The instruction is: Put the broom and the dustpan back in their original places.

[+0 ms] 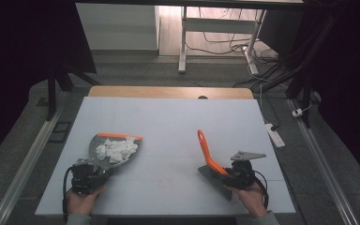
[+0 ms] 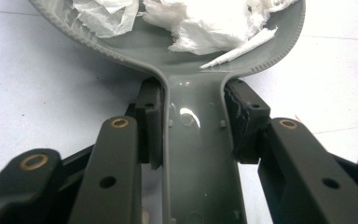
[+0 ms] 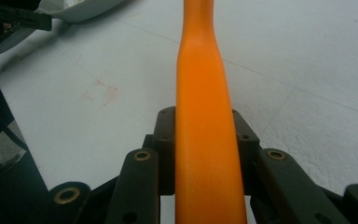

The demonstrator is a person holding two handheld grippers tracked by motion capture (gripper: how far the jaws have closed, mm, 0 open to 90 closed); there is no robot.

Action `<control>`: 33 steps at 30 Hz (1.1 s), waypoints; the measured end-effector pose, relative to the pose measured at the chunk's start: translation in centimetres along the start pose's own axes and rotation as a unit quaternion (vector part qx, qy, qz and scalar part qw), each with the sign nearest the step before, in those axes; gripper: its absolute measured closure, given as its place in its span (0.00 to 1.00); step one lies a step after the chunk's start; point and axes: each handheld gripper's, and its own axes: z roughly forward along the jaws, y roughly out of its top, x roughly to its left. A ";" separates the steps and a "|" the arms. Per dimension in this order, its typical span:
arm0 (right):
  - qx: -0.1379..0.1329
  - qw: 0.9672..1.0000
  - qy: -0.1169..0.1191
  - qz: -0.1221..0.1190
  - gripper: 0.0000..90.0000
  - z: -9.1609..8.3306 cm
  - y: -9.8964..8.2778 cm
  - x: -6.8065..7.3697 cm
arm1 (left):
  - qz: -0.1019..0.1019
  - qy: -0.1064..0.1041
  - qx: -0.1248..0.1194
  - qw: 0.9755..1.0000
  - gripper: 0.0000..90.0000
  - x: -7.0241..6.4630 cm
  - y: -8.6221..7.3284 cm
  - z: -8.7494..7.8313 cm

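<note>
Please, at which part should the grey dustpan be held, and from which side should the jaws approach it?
Grip the grey dustpan by its narrow handle, coming from the person's side, opposite the orange front edge. The handle is straight and slim enough to sit between both jaws, as the left gripper holds it now, and this probably keeps the tray level so the white paper scraps stay inside.

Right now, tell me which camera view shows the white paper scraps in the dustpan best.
The high view: it takes in the whole pile of white paper scraps lying in the grey dustpan. The left gripper view shows just the pile's near edge, cropped at the top. The right gripper view catches a white bit at its top left corner.
</note>
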 end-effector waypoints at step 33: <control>0.035 0.994 -0.099 -0.015 0.55 0.7 -0.3 -3.6 | 0.035 0.007 -0.002 0.999 0.36 -0.5 -0.1 -0.1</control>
